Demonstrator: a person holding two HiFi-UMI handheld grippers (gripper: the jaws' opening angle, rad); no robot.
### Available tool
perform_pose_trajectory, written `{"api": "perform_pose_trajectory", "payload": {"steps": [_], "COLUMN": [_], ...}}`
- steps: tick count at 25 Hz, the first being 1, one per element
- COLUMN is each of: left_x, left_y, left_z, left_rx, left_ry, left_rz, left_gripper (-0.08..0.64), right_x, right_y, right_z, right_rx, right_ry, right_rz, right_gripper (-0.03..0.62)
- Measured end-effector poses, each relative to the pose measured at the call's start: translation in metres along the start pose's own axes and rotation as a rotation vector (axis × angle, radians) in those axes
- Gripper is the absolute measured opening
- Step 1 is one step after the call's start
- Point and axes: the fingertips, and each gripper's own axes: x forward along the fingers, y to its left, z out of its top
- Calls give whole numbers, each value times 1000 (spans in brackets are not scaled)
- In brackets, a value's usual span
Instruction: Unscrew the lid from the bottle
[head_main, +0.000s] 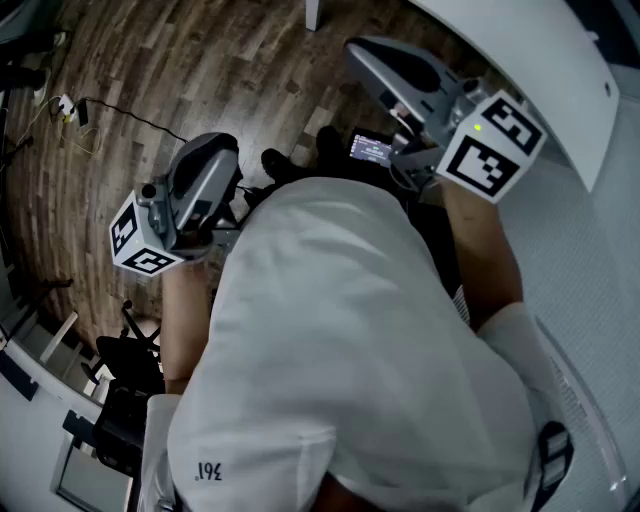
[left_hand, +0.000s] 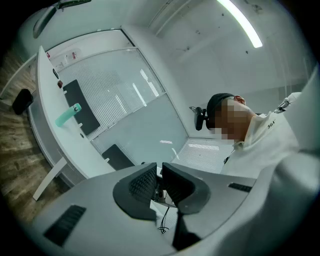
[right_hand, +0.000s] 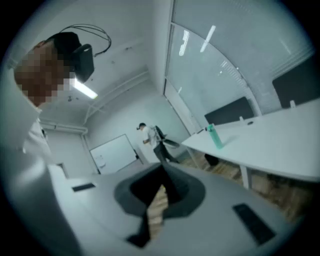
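A teal bottle (left_hand: 67, 116) with its lid on stands on the long white table (left_hand: 50, 130). The right gripper view shows the same bottle (right_hand: 215, 136) upright near the table's (right_hand: 280, 140) edge. Both grippers are far from it, held up in front of the person's white shirt. My left gripper (left_hand: 159, 180) is shut and holds nothing. My right gripper (right_hand: 162, 182) is also shut and empty. In the head view the left gripper (head_main: 220, 145) is at the left over the wood floor, and the right gripper (head_main: 358, 50) is at the upper right near the table (head_main: 530, 60). No bottle shows in the head view.
Black mats (left_hand: 80, 105) lie on the table beside the bottle. Another person (right_hand: 150, 137) stands far off by a whiteboard (right_hand: 114, 152). A cable and power strip (head_main: 65, 105) lie on the floor, and an office chair (head_main: 125, 350) stands at the lower left.
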Motion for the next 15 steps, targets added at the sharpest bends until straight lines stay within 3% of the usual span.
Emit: {"api": "perform_pose_trajectory", "payload": {"steps": [6, 11, 15], "left_x": [2, 2, 7], "left_y": [0, -2, 4], "left_z": [5, -16, -13], "left_rx": [24, 30, 96], "left_ry": [-9, -1, 6], "left_rz": [4, 29, 70], "left_gripper": [54, 54, 54], "right_x": [8, 3, 12], "right_y": [8, 18, 22], "right_z": [-1, -27, -33], "right_rx": [-45, -34, -45], "right_ry": [12, 33, 35], "right_rz": [11, 50, 72], "right_gripper": [21, 21, 29]}}
